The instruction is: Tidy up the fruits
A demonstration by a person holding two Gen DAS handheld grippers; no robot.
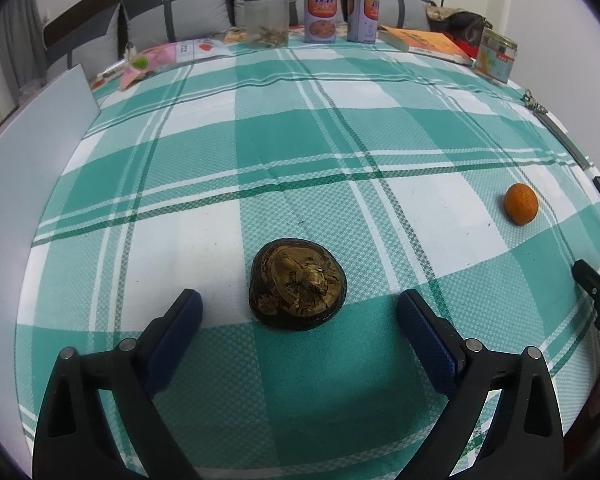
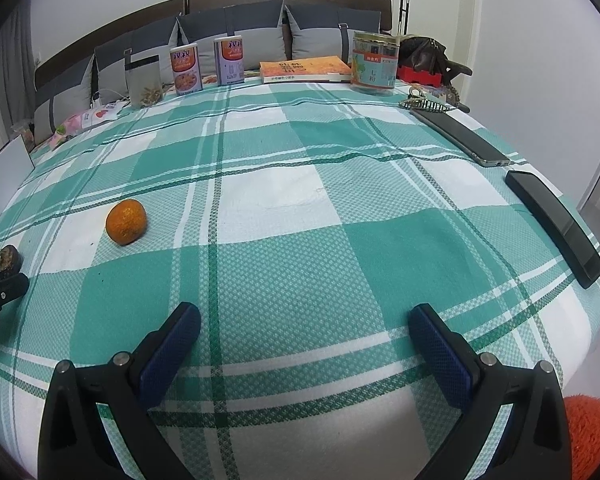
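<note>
On the green-and-white checked cloth (image 1: 308, 148), in the left wrist view, a dark brown fruit with a dried, cracked top (image 1: 297, 283) lies between the two fingers of the left gripper (image 1: 300, 316). The jaws stand wide and both blue pads are clear of the fruit, so it rests on the cloth alone. From this fruit, at about 2 o'clock and well apart, lies a small orange (image 1: 521, 203). At 3 o'clock, at the edge of the view, a part of the right gripper (image 1: 596, 288) shows.

In the right wrist view the right gripper (image 2: 305, 332) also has its jaws wide, with only cloth between them. The orange (image 2: 126, 221) is at about 10 o'clock from it, and the dark fruit (image 2: 9, 259) shows further left, at the edge, just beside the left gripper's finger (image 2: 4, 288).

Along the far side of the cloth, at 12 o'clock, stand a clear jar (image 1: 266, 19), two tall cans (image 1: 320, 16), an orange book (image 1: 428, 45) and a round tin (image 1: 496, 54). Behind them are grey cushions (image 1: 180, 12). At 2 o'clock in the right view lie two dark flat devices (image 2: 556, 224).
</note>
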